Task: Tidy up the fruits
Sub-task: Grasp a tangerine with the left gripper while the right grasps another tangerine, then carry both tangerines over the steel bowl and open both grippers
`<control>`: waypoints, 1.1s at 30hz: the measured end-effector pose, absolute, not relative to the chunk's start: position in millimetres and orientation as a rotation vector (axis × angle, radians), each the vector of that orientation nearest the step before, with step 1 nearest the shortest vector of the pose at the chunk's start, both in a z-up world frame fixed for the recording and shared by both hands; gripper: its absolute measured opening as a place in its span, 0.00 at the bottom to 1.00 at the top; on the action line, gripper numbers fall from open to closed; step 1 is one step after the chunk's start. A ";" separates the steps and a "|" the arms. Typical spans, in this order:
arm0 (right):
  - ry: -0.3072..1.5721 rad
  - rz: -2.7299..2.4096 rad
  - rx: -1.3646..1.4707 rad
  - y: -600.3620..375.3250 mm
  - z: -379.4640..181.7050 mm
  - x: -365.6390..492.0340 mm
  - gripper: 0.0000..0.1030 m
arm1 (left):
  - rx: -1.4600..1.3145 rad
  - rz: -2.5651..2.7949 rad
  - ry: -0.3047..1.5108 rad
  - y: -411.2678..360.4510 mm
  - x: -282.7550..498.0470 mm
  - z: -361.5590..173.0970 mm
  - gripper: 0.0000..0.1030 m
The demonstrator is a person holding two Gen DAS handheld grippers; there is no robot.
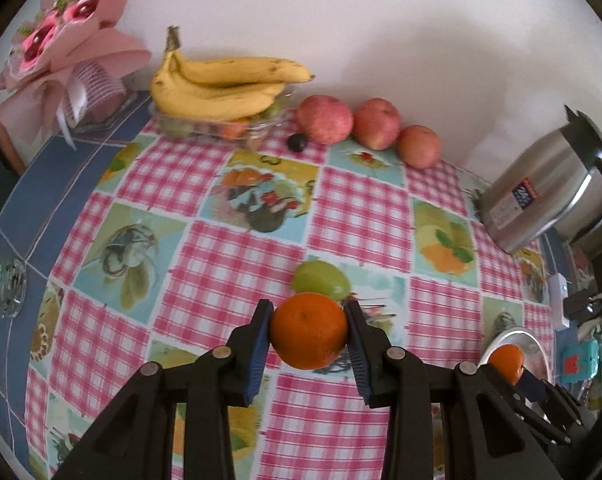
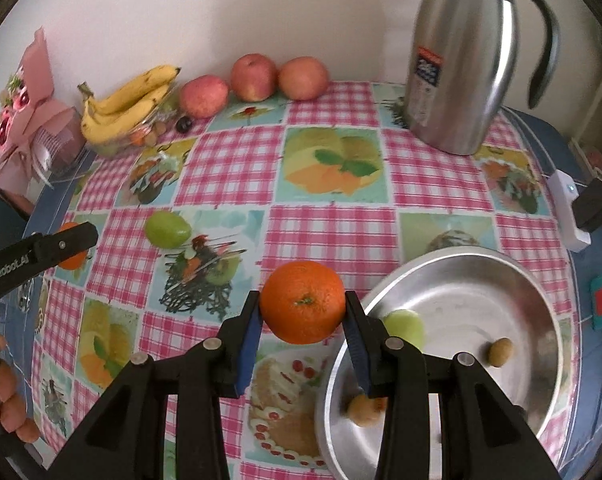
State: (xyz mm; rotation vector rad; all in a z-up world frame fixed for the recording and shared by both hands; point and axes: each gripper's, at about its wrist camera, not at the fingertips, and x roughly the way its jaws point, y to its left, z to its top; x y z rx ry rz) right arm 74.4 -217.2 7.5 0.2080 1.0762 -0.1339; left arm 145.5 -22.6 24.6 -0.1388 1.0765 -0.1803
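Note:
My left gripper (image 1: 309, 334) is shut on an orange (image 1: 309, 330) and holds it above the checked tablecloth, just in front of a green fruit (image 1: 321, 279). My right gripper (image 2: 303, 312) is shut on a second orange (image 2: 303, 307), just left of the metal bowl's rim (image 2: 453, 258). The bowl holds a green fruit (image 2: 406, 327) and two small brown fruits (image 2: 500, 352). In the right wrist view the left gripper (image 2: 67, 246) with its orange shows at the left edge. In the left wrist view the right gripper (image 1: 515, 372) shows at lower right.
Bananas (image 1: 221, 86) lie on a clear tray of small fruits by the back wall, with three red apples (image 1: 375, 128) and a dark grape (image 1: 297, 143) beside them. A steel thermos jug (image 2: 461, 60) stands back right. A pink bouquet (image 1: 61, 52) is at back left.

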 end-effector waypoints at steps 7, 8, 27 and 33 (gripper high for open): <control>1.065 -0.192 0.244 -243.1 12.6 64.4 0.40 | -0.089 -0.280 1.065 -61.3 132.3 32.9 0.37; 1.064 -0.199 0.249 -246.5 12.5 62.9 0.40 | -0.082 -0.292 1.065 -66.4 130.0 33.5 0.37; 1.058 -0.386 0.379 -322.4 7.5 25.5 0.40 | 0.075 -0.557 1.116 -178.1 81.8 28.9 0.37; 1.055 -0.407 0.405 -331.4 7.4 17.9 0.40 | 0.168 -0.589 1.126 -206.2 66.2 17.6 0.37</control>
